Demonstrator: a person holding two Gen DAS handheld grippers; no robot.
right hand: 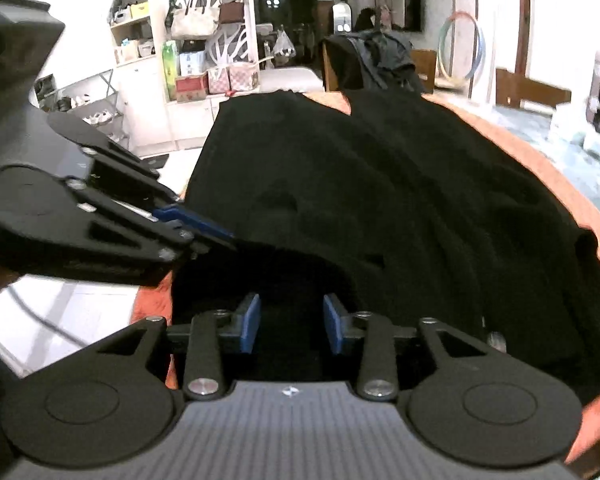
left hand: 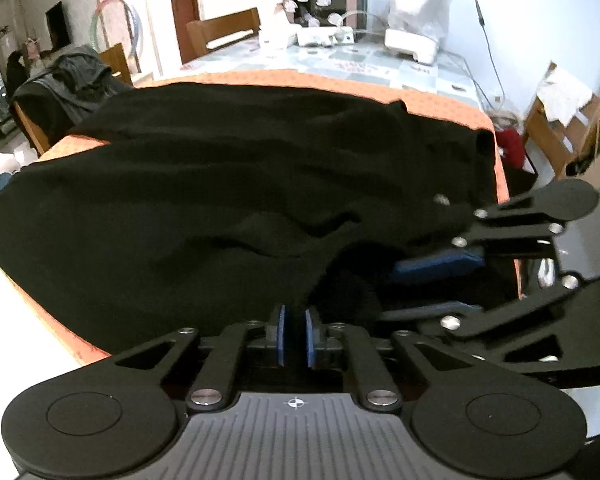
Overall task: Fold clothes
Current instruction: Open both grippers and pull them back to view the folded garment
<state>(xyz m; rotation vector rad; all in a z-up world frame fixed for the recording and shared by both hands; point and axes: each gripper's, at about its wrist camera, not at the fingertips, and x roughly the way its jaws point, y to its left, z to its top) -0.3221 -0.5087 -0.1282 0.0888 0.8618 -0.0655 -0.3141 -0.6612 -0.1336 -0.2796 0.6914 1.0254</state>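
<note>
left gripper (left hand: 294, 334): pinches black garment (left hand: 228, 184) | right gripper (right hand: 291, 328): parted, empty | snap (left hand: 442, 199): left view only

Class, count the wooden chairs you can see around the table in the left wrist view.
4. One chair at the table's far end, one by the hoop, one under dark clothes at left, one at right. More may be hidden.

From my feed, the bench (left hand: 440, 96) has an orange patterned cover, and a rumpled black garment (left hand: 220, 184) lies spread right on it, draping off the 9 o'clock edge.
</note>
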